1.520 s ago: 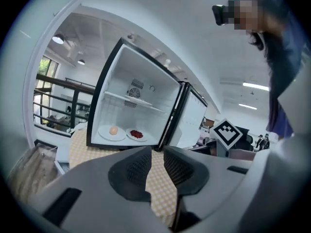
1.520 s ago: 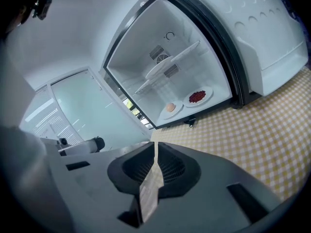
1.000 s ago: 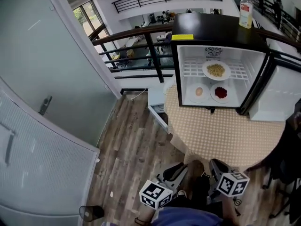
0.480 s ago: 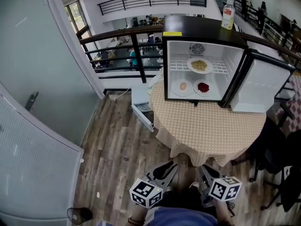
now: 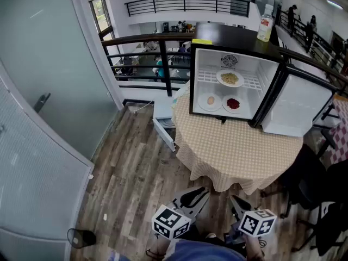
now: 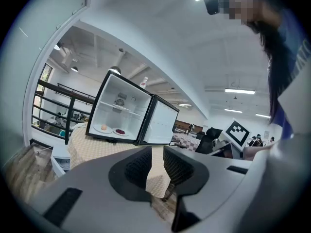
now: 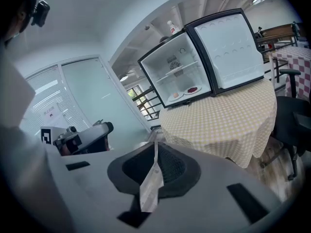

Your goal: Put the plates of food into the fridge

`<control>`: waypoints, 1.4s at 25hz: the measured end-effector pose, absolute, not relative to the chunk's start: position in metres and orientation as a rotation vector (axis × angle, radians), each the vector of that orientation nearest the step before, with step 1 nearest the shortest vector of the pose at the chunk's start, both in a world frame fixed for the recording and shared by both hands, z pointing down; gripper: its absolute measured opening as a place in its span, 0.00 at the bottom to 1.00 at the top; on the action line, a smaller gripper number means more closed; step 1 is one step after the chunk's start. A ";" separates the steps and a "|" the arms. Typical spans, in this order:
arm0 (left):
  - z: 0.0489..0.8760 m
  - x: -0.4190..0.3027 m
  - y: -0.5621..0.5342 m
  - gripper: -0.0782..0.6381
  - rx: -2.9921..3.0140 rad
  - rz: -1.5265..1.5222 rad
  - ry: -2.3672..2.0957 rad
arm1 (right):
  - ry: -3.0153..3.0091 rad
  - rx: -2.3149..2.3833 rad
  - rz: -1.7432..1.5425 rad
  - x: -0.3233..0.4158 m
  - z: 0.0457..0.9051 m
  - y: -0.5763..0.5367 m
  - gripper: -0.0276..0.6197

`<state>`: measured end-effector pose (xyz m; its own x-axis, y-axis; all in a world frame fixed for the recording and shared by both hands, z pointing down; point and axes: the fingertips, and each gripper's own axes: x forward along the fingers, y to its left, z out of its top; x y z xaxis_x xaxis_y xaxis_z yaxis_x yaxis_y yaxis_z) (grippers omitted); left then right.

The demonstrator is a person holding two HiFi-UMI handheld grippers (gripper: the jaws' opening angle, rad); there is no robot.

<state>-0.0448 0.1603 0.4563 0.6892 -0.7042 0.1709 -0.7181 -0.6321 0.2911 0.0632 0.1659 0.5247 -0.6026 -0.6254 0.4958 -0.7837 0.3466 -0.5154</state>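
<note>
A small black fridge (image 5: 234, 34) stands open on a round table with a checked cloth (image 5: 239, 145). Inside it are three plates. A plate of noodles (image 5: 230, 78) sits on the shelf. An egg plate (image 5: 210, 100) and a plate of red food (image 5: 233, 104) lie on the fridge floor. Both grippers hang low by my body, well short of the table. My left gripper (image 5: 198, 193) (image 6: 155, 154) holds a narrow gap with nothing in it. My right gripper (image 5: 235, 201) (image 7: 156, 147) has its pads together and empty. The fridge (image 7: 180, 76) shows far ahead in both gripper views.
The fridge door (image 5: 296, 105) swings out to the right. A bottle (image 5: 265, 23) stands on the fridge top. A black railing (image 5: 163, 64) runs behind, and a glass wall (image 5: 43, 102) is at left. Black chairs (image 5: 321, 200) stand at right, and a white unit (image 5: 163, 124) lies left of the table.
The table and fridge have drawn farther off and shifted in the head view as I stepped back. Both grippers stay low by my body, jaws unchanged.
</note>
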 end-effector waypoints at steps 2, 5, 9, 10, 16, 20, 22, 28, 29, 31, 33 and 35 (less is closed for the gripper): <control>0.453 -0.030 0.172 0.23 2.566 0.049 -1.112 | -2.410 1.261 1.086 0.074 0.521 0.177 0.09; 0.452 -0.009 0.191 0.23 2.550 0.046 -1.125 | -2.403 1.256 1.063 0.095 0.517 0.197 0.09; 0.447 0.019 0.218 0.23 2.538 0.013 -1.146 | -2.396 1.251 1.048 0.123 0.513 0.224 0.09; 0.447 0.025 0.225 0.23 2.536 0.007 -1.152 | -2.400 1.245 1.044 0.130 0.513 0.230 0.09; 0.456 0.056 0.263 0.23 2.514 0.032 -1.177 | -2.397 1.214 0.999 0.164 0.518 0.261 0.09; 0.459 0.072 0.278 0.23 2.511 0.049 -1.188 | -2.398 1.199 1.001 0.181 0.522 0.272 0.09; 0.458 0.077 0.281 0.23 2.512 0.053 -1.197 | -2.407 1.196 0.997 0.187 0.521 0.275 0.09; 0.454 0.087 0.291 0.23 2.519 0.064 -1.206 | -2.426 1.221 0.992 0.204 0.516 0.282 0.09; 0.454 0.089 0.293 0.23 2.521 0.068 -1.207 | -2.427 1.225 0.993 0.206 0.516 0.283 0.09; 0.454 0.092 0.296 0.23 2.524 0.078 -1.207 | -2.429 1.233 0.996 0.211 0.516 0.284 0.09; 0.454 0.096 0.298 0.23 2.528 0.087 -1.205 | -2.431 1.243 0.999 0.216 0.515 0.286 0.09; 0.453 0.099 0.299 0.23 2.535 0.094 -1.202 | -2.433 1.256 1.002 0.221 0.513 0.287 0.09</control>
